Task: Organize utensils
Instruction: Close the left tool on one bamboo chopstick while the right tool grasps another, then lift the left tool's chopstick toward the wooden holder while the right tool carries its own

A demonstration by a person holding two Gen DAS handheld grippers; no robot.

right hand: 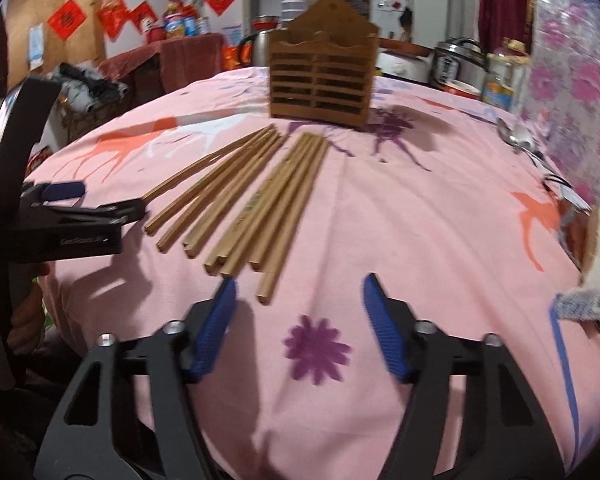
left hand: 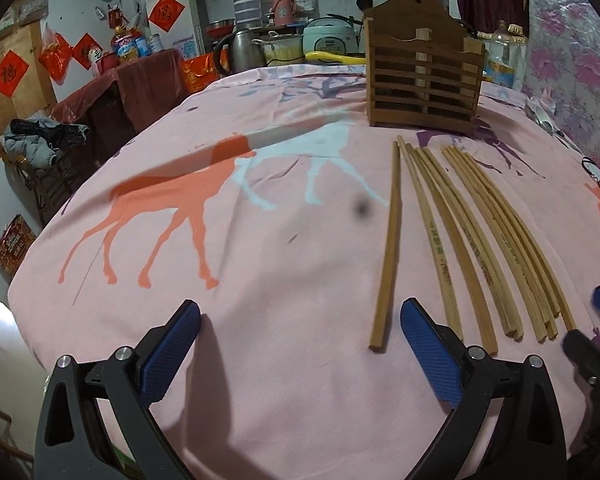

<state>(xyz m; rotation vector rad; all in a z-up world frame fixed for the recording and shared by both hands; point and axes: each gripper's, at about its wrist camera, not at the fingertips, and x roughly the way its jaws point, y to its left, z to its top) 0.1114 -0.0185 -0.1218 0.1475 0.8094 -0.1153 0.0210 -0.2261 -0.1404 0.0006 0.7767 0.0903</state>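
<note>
A: What do you see on my left gripper (left hand: 300, 322)?

B: Its jaws stand wide apart over the pink cloth (left hand: 260, 248) on the tabletop, nothing between them. One chopstick lies just beside its right finger.

A: My right gripper (right hand: 298, 290) is parted too and holds nothing. The chopsticks (right hand: 252, 200) lie fanned on the cloth just ahead of its left fingertip.

B: The wooden utensil holder (left hand: 422, 76) stands upright beyond their far tips. Spoons (right hand: 516, 138) lie at the far right.
</note>
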